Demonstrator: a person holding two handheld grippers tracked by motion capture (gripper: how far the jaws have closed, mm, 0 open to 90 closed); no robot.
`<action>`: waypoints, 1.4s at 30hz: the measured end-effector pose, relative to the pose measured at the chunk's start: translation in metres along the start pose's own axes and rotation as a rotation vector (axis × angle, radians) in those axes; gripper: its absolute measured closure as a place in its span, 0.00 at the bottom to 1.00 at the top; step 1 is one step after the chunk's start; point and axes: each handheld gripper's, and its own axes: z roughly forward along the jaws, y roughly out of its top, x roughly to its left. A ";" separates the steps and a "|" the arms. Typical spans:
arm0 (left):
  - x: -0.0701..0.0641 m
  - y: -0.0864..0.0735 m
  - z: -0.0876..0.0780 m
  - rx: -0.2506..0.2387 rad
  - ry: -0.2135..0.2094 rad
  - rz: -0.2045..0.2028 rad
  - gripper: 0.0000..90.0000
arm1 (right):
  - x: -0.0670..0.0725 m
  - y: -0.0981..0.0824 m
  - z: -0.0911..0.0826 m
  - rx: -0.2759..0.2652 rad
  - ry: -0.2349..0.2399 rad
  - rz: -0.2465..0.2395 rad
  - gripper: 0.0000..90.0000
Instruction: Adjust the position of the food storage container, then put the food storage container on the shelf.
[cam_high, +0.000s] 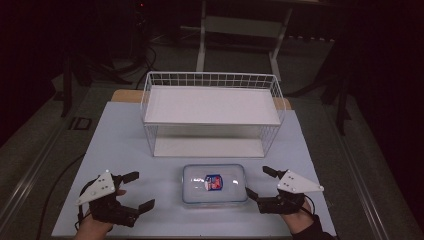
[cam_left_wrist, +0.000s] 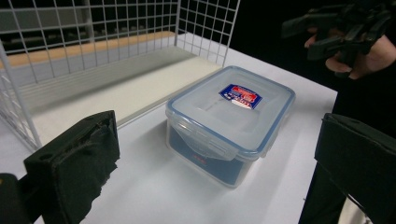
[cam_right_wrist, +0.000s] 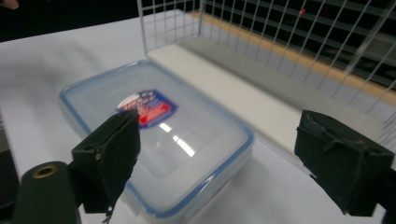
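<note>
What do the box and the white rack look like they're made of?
The box looks like clear glossy plastic: you can see through its walls, and the blue-rimmed lid shows glare. The rack seems to be white-coated metal wire, a thin grid, with flat matte white shelf boards whose material is unclear.

Container (cam_left_wrist: 231, 123) label print too small to read.

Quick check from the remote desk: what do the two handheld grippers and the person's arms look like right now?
Both grippers are black with two blocky, foam-padded jaws. The left gripper and right gripper each carry a pale grey three-cornered plate on top, dotted with small dark screws. A thin black cable trails from the left one. A dark sleeve covers the right wrist; the left hand shows no sleeve.
</note>
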 end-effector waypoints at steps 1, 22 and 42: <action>0.000 0.000 0.000 0.000 0.000 0.000 0.00 | 0.001 0.001 0.000 0.001 0.005 -0.001 0.19; 0.002 0.034 0.065 0.172 -0.072 -0.208 0.00 | -0.001 0.021 -0.011 -0.013 -0.049 0.081 0.12; 0.044 -0.004 0.119 0.409 -0.163 -0.701 0.15 | 0.005 0.008 0.002 0.040 -0.020 0.127 0.11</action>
